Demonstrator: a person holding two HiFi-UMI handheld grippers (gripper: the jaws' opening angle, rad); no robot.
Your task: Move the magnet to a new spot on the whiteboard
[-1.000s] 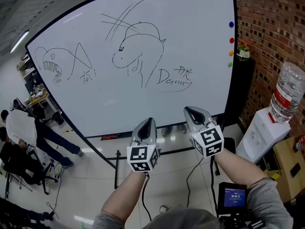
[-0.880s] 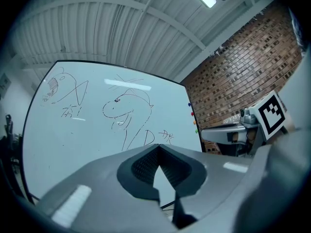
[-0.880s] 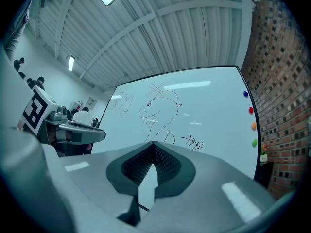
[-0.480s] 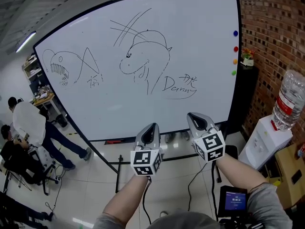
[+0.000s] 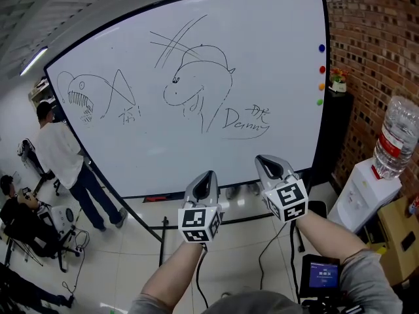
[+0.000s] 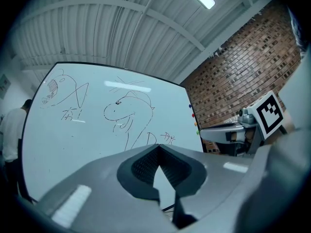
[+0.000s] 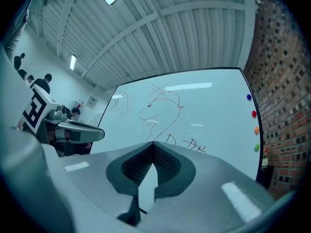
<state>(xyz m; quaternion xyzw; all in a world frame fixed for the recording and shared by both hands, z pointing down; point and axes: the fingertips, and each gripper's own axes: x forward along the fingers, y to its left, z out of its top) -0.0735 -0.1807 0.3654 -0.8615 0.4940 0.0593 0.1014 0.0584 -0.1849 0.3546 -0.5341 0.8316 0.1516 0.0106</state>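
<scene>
The whiteboard (image 5: pixel 131 142) with marker drawings stands ahead of me. Several round magnets sit in a column near its right edge: blue (image 5: pixel 321 48), red (image 5: pixel 322 70), orange (image 5: pixel 321 86) and green (image 5: pixel 319 101). They also show in the right gripper view, from blue (image 7: pixel 249 97) down to green (image 7: pixel 256 147), and small in the left gripper view (image 6: pixel 193 114). My left gripper (image 5: pixel 205 176) and right gripper (image 5: pixel 267 160) hang side by side below the board's lower edge, well short of the magnets. Both are shut with nothing between them (image 6: pixel 158 146) (image 7: pixel 153 143).
A brick wall (image 5: pixel 373 44) flanks the board on the right, with a black cabinet (image 5: pixel 335 129) and a water dispenser with a bottle (image 5: pixel 395 133) against it. A person in a white shirt (image 5: pixel 62 156) stands at the board's left end. A small screen (image 5: pixel 319 273) sits by my right forearm.
The head view has shifted a little, so the board sits slightly lower and further right. The person at left has stood up and stepped toward the board. Both grippers stay shut in place.
</scene>
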